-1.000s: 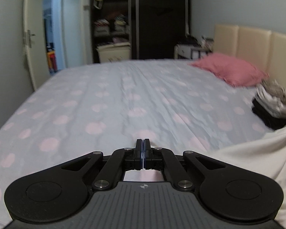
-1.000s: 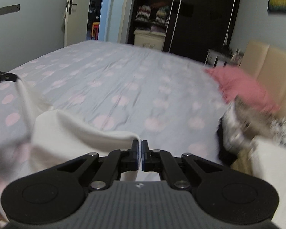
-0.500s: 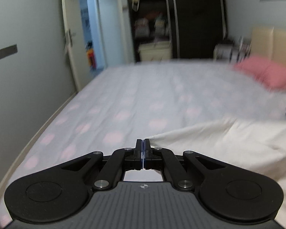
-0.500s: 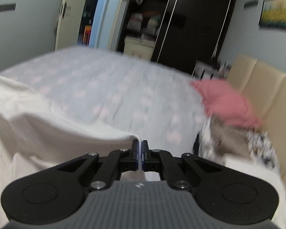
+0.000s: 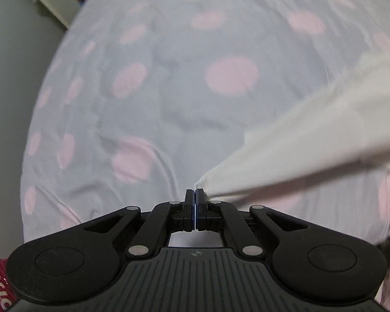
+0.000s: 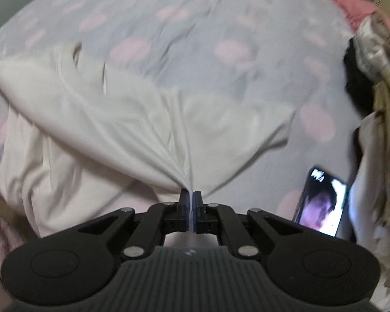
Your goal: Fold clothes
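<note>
White garment (image 6: 96,119) pinched in both views; phone (image 6: 322,202) only in the right.

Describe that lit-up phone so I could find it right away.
Start from the bed sheet, pale with pink spots, and look to the right gripper's side, toward the clothes pile at the edge. The phone lies flat on the sheet between the white garment and that pile. It is the only glowing, hard-edged rectangle among soft fabrics.

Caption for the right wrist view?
Right gripper pinches white garment over dotted bedsheet, phone lying nearby.
</note>
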